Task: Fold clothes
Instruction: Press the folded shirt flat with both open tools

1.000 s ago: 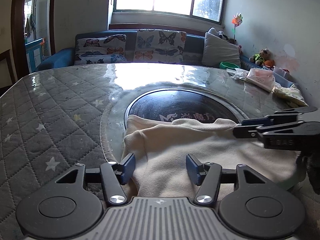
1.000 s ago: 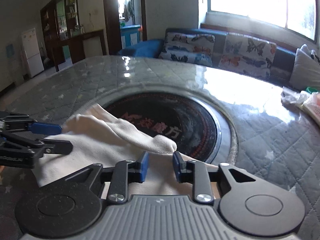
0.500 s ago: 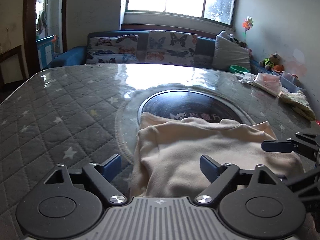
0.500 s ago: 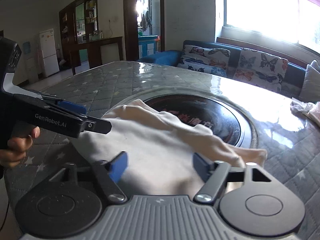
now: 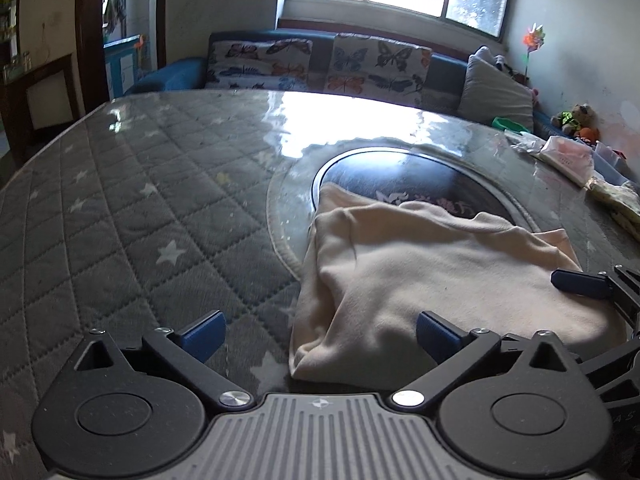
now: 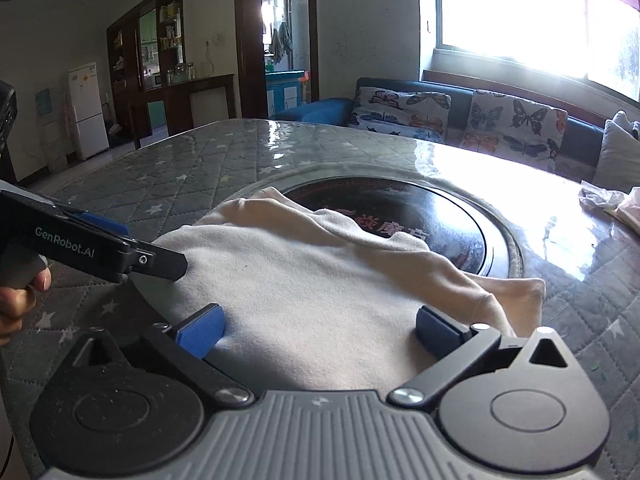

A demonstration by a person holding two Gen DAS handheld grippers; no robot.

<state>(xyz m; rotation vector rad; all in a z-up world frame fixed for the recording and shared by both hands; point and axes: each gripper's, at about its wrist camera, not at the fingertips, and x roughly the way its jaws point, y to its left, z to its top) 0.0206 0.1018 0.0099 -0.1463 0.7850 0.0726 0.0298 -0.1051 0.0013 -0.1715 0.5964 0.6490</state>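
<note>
Cloth (image 5: 440, 280) is soft, light, limp — pinch a doubled hem corner. Left gripper (image 5: 318, 336) and right gripper (image 6: 318, 330) jaws both apart, empty.

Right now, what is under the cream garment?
The cream garment lies partly on the black round inset and partly on the quilted star cover of the table. The inset's printed characters are partly hidden by it; anything between its folded layers is not visible.

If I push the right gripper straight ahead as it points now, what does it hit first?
Most likely the cream garment: the open right gripper points across its folded top. How far above the cloth the fingers sit is unclear.
</note>
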